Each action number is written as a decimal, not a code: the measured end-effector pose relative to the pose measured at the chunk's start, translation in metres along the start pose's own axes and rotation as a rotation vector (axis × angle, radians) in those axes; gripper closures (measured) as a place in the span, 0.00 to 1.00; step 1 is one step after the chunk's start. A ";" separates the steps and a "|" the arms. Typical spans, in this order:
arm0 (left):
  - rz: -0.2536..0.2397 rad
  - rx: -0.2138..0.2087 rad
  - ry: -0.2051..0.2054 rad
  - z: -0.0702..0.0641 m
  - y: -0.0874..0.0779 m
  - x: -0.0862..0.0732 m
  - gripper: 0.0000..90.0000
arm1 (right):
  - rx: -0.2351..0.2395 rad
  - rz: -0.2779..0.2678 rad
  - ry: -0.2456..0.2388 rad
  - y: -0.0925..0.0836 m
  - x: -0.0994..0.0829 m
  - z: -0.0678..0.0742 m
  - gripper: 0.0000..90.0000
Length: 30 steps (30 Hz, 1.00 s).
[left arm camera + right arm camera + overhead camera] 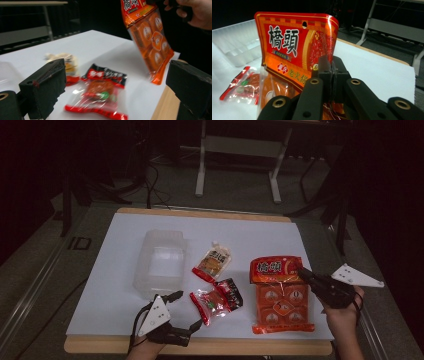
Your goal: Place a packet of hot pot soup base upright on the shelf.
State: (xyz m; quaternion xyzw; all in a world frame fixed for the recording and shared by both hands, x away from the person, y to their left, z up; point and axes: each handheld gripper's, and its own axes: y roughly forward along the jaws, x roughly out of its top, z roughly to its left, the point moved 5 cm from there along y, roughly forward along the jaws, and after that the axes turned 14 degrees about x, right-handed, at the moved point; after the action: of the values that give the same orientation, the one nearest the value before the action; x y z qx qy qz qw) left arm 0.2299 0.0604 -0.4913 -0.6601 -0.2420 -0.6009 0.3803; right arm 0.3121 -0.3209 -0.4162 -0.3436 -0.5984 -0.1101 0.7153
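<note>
A large orange snack bag (280, 292) with a red header hangs lifted at the right of the white sheet; my right gripper (301, 270) is shut on its upper right corner. In the right gripper view the jaws pinch the bag (294, 47) at its header edge. The left gripper view shows the same bag (150, 35) dangling from the other hand. My left gripper (187, 310) stands open near the front edge, its black fingers (46, 87) wide apart, with a red-and-black snack packet (101, 93) lying ahead of them. That packet (217, 300) lies at the centre front.
A clear plastic container (160, 262) stands at the left of the white sheet (250, 232). A small orange packet (214, 261) lies behind the red one. The wooden table edge (200, 346) runs along the front. A metal table frame (237, 150) stands beyond on the floor.
</note>
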 end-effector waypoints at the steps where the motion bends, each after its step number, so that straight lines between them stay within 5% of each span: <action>1: 0.005 -0.002 -0.003 -0.002 0.002 0.001 0.04 | -0.003 -0.006 -0.002 -0.005 -0.001 0.002 0.98; 10: 0.042 -0.125 0.035 -0.034 0.032 0.011 0.02 | 0.013 -0.055 0.013 -0.032 -0.016 0.009 0.98; 17: 0.060 -0.142 0.076 -0.045 0.057 0.022 0.01 | -0.003 -0.054 -0.010 -0.039 -0.017 0.017 0.98; 24: 0.086 -0.229 0.026 -0.052 0.090 0.026 0.01 | -0.006 -0.059 -0.021 -0.042 -0.017 0.021 0.98; 30: 0.063 -0.258 0.038 -0.060 0.114 0.028 0.05 | -0.002 -0.065 -0.020 -0.044 -0.018 0.023 0.98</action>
State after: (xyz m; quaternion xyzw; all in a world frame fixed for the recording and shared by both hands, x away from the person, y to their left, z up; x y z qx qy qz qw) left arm 0.2862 -0.0588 -0.4888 -0.6991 -0.1347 -0.6273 0.3155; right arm 0.2643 -0.3439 -0.4158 -0.3260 -0.6161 -0.1305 0.7051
